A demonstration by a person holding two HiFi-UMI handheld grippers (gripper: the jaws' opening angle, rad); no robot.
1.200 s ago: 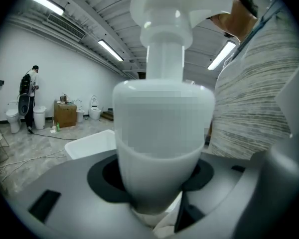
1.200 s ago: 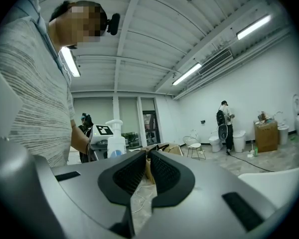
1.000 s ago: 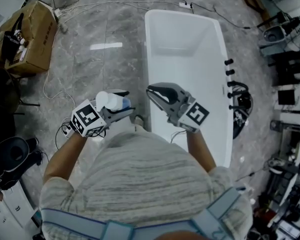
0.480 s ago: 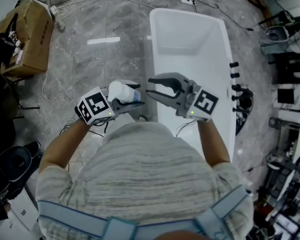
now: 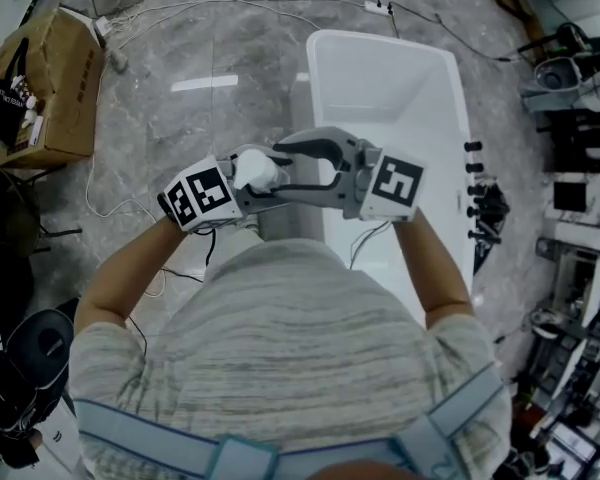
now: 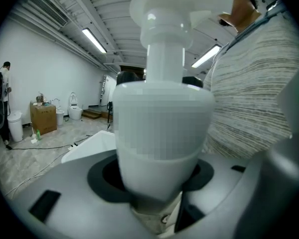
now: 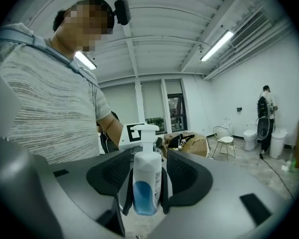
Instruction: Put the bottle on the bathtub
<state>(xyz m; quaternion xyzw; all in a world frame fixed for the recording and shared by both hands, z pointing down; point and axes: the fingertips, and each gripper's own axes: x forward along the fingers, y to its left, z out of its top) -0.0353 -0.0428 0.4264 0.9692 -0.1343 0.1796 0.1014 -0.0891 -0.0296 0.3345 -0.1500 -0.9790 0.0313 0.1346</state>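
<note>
1. The bottle [image 7: 147,185] between the jaws of the right hand-held gripper [image 5: 280,168] is seen to be smooth, faintly glossy white plastic.
2. That gripper and the left hand-held gripper [image 5: 261,177] are moulded in matt grey plastic; the right one's pads [image 7: 184,177] are black and finely ribbed.
3. The bathtub [image 5: 380,83] beyond the grippers is finished smooth and glossy.
4. The floor [image 5: 180,128] is polished, marbled grey.
5. The box [image 5: 50,88], well left of the left gripper, is matt brown cardboard.
6. The shirt [image 5: 280,348] behind them is knitted cloth.
</note>
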